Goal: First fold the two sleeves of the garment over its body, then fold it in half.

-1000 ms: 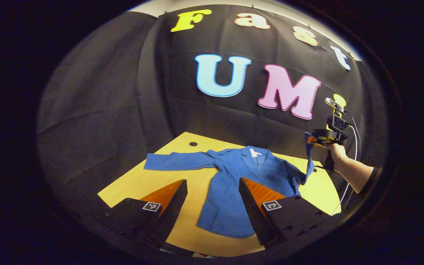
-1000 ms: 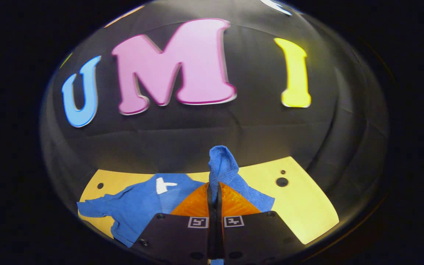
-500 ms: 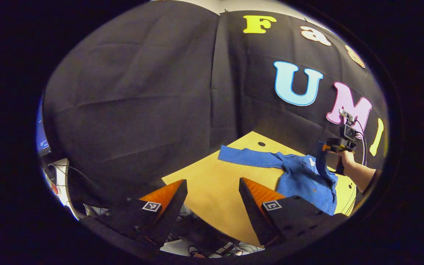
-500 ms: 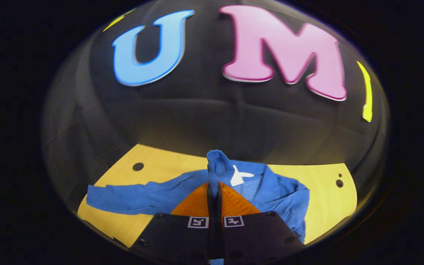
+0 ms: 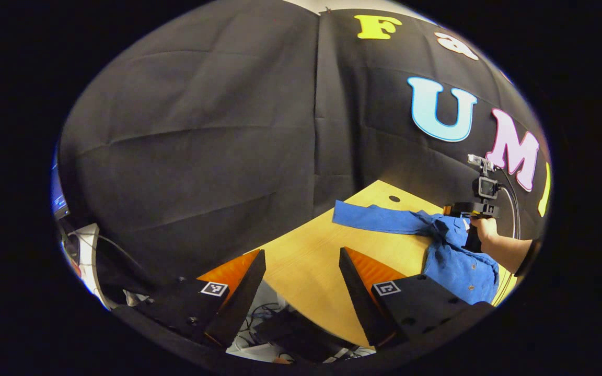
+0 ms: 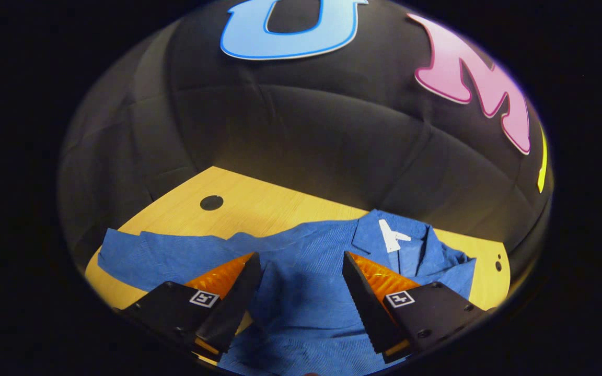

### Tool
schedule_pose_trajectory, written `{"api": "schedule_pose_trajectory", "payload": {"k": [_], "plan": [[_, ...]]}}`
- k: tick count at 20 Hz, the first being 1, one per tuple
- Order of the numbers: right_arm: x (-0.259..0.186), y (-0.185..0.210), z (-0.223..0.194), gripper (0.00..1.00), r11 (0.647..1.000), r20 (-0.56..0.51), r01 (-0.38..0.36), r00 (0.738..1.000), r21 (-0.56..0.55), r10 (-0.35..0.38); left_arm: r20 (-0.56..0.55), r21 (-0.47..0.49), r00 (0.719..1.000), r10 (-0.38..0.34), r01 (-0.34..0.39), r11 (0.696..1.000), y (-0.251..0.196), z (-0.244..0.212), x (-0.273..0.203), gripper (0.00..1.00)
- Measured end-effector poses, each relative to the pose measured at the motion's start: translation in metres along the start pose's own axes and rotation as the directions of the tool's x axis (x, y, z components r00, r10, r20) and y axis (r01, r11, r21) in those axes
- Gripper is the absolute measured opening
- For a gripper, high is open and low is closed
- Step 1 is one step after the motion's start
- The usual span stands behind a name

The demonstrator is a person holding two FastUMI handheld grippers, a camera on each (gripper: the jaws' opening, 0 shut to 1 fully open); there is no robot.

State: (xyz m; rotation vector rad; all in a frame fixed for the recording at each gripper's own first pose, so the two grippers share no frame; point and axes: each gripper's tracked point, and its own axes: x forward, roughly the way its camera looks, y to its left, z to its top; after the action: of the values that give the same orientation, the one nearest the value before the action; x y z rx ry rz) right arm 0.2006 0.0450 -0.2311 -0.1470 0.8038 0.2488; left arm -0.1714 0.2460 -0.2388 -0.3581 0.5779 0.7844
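Left gripper: fingers spread wide, nothing between them — poised over the near edge of the table
Right gripper: fingers parted, empty — just above the jacket's chest
Jacket: blue, lying on the yellow table; one sleeve stretched flat to the side, collar at the far end
Hand: grips the right gripper's handle above the jacket
Wall: black cloth behind the table
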Motion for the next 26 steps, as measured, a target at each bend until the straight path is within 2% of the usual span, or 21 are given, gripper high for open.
{"api": "schedule_pose_trajectory", "payload": {"k": [7,11,15,17,21,23,26], "plan": [[-0.051,-0.002,0.048,0.99,0.996,0.167,-0.053,0.985,0.069,0.041,0.014,0.055,0.991,-0.133,0.132,0.99,-0.043,0.028,0.133,0.83],[-0.094,-0.003,0.05,0.99,0.993,0.252,-0.104,0.964,0.05,0.088,-0.042,0.099,0.985,-0.167,0.17,0.98,-0.071,0.034,0.221,0.83],[-0.13,-0.021,0.043,0.99,0.987,0.306,-0.13,0.947,0.09,0.096,-0.085,0.172,0.983,-0.162,0.174,0.969,-0.091,0.03,0.287,0.84],[-0.149,-0.032,0.044,0.99,0.985,0.351,-0.135,0.932,0.107,0.09,-0.102,0.197,0.984,-0.145,0.163,0.967,-0.09,0.029,0.311,0.84],[-0.18,-0.047,0.028,0.99,0.986,0.38,-0.13,0.921,0.104,0.081,-0.18,0.156,0.975,-0.13,0.159,0.975,-0.097,0.013,0.35,0.83],[-0.193,-0.043,0.017,0.98,0.981,0.381,-0.159,0.918,0.107,0.107,-0.229,0.159,0.968,-0.104,0.143,0.977,-0.097,0.001,0.355,0.84],[-0.205,-0.048,0.001,0.99,0.981,0.359,-0.162,0.926,0.104,0.115,-0.219,0.202,0.969,-0.112,0.157,0.967,-0.107,0.003,0.36,0.83]]}}
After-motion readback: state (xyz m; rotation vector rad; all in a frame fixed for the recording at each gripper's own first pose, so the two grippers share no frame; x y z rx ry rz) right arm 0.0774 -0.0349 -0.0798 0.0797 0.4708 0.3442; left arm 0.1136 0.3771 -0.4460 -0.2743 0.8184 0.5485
